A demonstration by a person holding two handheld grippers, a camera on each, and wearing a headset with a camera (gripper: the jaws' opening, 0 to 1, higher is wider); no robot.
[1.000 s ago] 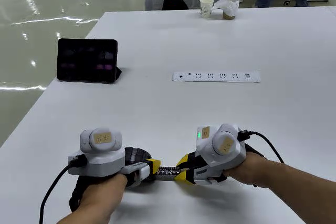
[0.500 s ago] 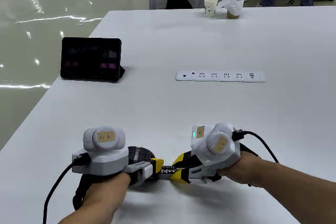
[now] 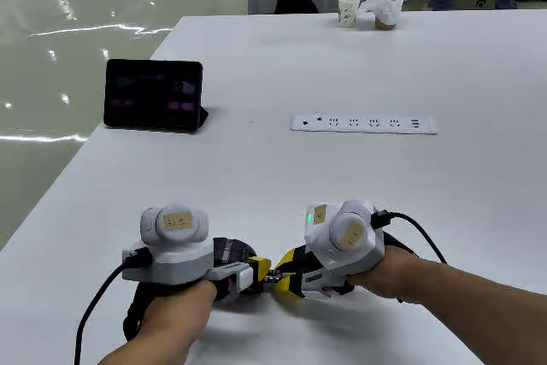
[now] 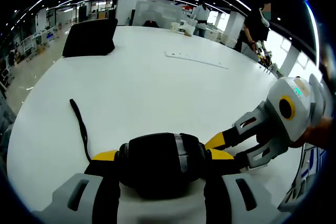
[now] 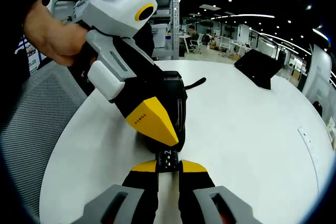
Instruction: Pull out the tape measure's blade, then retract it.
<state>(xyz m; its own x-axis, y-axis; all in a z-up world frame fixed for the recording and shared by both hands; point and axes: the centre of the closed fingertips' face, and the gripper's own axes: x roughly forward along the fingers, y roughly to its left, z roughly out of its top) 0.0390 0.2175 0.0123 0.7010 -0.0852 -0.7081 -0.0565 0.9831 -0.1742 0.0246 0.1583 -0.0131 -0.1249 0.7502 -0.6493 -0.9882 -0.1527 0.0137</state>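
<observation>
The black tape measure case (image 4: 160,162) sits clamped between the yellow-tipped jaws of my left gripper (image 4: 163,156), low on the white table; its black wrist strap (image 4: 80,127) trails off to the left. In the head view the case (image 3: 232,256) lies just right of the left gripper (image 3: 248,273). My right gripper (image 5: 168,166) is shut on the blade tip (image 5: 167,159), which shows printed numbers. Only a very short bit of blade (image 3: 274,278) spans between the case and the right gripper (image 3: 289,280), so the two grippers nearly touch.
A dark tablet (image 3: 154,96) stands propped at the left. A white power strip (image 3: 364,124) lies mid-table. Two cups (image 3: 367,9) stand at the far edge. Cables run back from both grippers. The table's near-left edge (image 3: 51,211) is close to my left hand.
The right gripper has moved left toward the case, and the exposed blade between the two grippers has shortened. The head camera has drifted a little.
</observation>
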